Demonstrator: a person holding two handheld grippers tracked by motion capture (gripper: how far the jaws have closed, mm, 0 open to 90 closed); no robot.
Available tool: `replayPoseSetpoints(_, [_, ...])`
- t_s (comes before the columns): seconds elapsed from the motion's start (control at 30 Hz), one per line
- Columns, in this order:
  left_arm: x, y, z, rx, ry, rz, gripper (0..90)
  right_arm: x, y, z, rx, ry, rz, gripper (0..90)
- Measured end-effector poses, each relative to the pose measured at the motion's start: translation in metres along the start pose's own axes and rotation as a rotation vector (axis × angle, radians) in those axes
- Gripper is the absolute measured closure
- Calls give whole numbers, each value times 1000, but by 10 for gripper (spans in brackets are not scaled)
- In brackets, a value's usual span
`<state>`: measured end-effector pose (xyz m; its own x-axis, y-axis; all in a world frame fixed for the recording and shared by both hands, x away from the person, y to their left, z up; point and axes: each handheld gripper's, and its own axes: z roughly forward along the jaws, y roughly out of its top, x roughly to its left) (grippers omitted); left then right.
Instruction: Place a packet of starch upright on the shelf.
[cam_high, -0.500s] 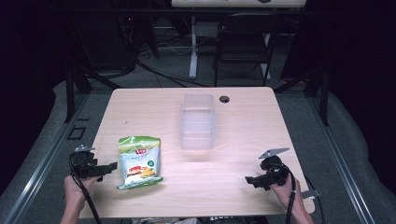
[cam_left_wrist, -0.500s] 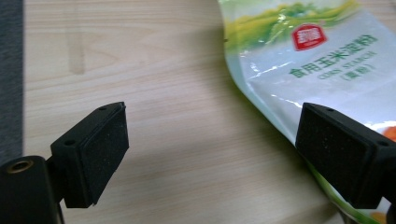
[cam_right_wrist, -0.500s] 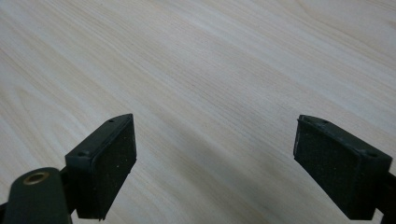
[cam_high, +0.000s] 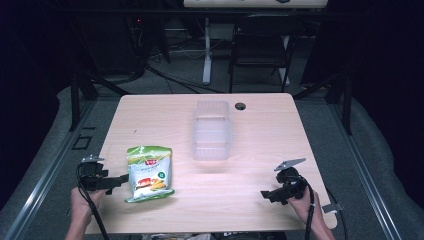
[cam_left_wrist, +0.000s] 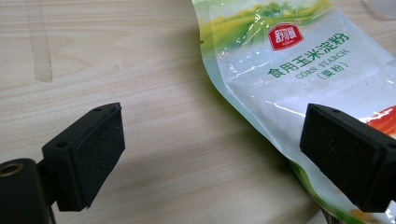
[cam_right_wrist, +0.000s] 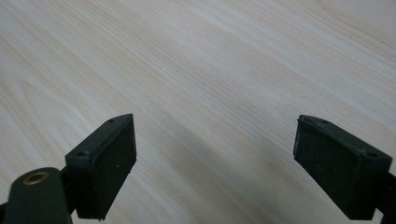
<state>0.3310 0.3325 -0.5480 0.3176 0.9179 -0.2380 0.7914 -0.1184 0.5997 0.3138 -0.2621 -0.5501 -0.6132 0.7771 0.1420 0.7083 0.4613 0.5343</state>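
A green and white bag of corn starch lies flat on the wooden table, near its front left. My left gripper is open just left of the bag; in the left gripper view its right pad overlaps the edge of the bag, with bare wood between the jaws. A clear plastic box stands in the middle of the table. My right gripper is open at the front right, low over bare wood, with nothing between its jaws.
A small dark hole sits in the table top behind the box. A dark chair and a desk leg stand beyond the far edge. Grey floor surrounds the table.
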Motion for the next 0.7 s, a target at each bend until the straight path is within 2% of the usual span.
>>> replayPoseSetpoints(0.17, [1, 3, 3, -8, -17, 15, 33, -1, 1, 1, 0, -3, 0, 126])
replayPoseSetpoints(0.2, [1, 6, 4, -2, -27, -3, 33, 0, 1, 2, -7, 2, 5, 126])
replayPoseSetpoints(0.23, [1, 6, 4, -2, -27, -3, 33, 0, 1, 2, -7, 2, 5, 126])
replayPoseSetpoints(0.3, [1, 11, 5, 1, -54, -19, 38, 0, 1, 3, 2, 6, -2, 127])
replayPoseSetpoints(0.37, [0, 15, 5, -4, -50, -10, 38, 1, 1, 3, 5, -2, 2, 127])
replayPoseSetpoints(0.53, [1, 26, 10, -27, -88, -16, 23, 1, 2, 5, 6, 6, 1, 128])
replayPoseSetpoints(0.57, [1, 26, 10, -27, -88, -16, 21, 1, 2, 5, 6, 6, 1, 128])
replayPoseSetpoints(0.63, [1, 30, 18, -19, -119, -30, 16, 1, 2, 6, 9, 6, 3, 128])
replayPoseSetpoints(0.7, [0, 31, 21, -7, -120, -23, 16, 1, 3, 6, 11, 8, -2, 128])
